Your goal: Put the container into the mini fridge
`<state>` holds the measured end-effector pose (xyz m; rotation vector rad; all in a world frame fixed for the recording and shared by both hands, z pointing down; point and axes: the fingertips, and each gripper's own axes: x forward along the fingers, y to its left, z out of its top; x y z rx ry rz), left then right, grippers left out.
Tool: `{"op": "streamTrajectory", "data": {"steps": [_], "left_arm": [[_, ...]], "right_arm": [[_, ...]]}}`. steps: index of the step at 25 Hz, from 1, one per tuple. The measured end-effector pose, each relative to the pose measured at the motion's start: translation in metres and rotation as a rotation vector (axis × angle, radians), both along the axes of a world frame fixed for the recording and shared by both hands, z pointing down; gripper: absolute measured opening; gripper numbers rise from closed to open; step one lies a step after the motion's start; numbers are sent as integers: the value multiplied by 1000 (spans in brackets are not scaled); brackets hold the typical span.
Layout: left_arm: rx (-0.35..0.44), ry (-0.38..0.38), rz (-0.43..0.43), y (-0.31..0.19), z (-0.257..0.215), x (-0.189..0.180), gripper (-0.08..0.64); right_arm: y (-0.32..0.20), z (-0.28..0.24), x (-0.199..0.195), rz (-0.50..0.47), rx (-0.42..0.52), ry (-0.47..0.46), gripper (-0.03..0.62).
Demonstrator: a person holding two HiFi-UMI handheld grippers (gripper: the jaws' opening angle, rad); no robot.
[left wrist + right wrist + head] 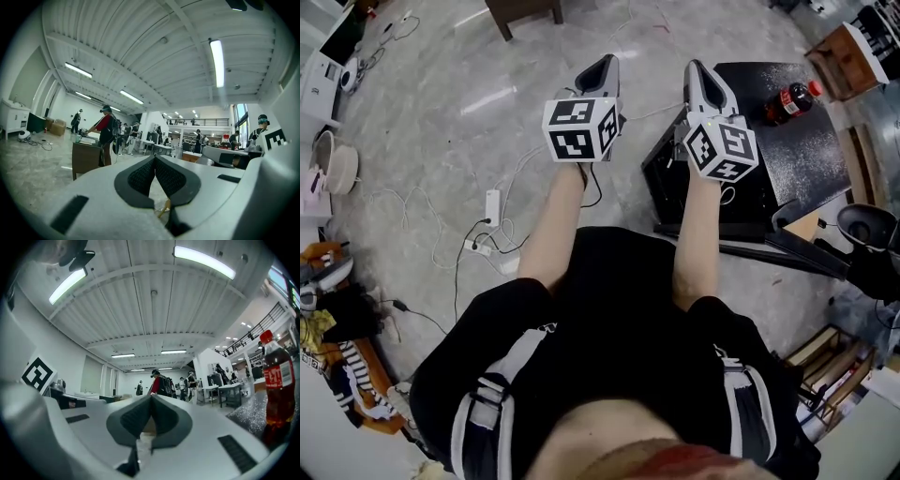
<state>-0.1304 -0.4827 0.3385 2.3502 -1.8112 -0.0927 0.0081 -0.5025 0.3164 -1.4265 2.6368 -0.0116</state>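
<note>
A cola bottle (pixel 789 101) with a red label and cap stands upright on the speckled black top of the mini fridge (pixel 806 164), at the right of the head view. My right gripper (pixel 697 68) hovers over the fridge's left edge, left of the bottle and apart from it, shut with nothing between its pads. In the right gripper view the bottle (pixel 279 380) rises close at the right edge, beside the shut gripper (pixel 151 399). My left gripper (pixel 604 63) is held over the floor, left of the fridge. It (pixel 154 159) is shut and empty too.
A power strip (pixel 492 208) and white cables lie on the marble floor below the left gripper. A rice cooker (pixel 339 169) and clutter line the left wall. A wooden crate (pixel 851 49) and a black chair (pixel 867 230) flank the fridge. People work at desks far off.
</note>
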Motion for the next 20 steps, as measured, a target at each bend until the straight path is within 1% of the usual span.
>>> {"op": "streamTrajectory", "data": {"steps": [10,15,20], "left_arm": [[20,-2,18,-8,-9,0,8],[27,0,9,-11,-14,-7,8],[34,-6,22,-13,-17,-3,8]], "right_arm": [[-6,-7,-2,4,10,3,11],[-8,-13,2,17,19,-2,12],[-10,-17,3,20,29,0,12]]}}
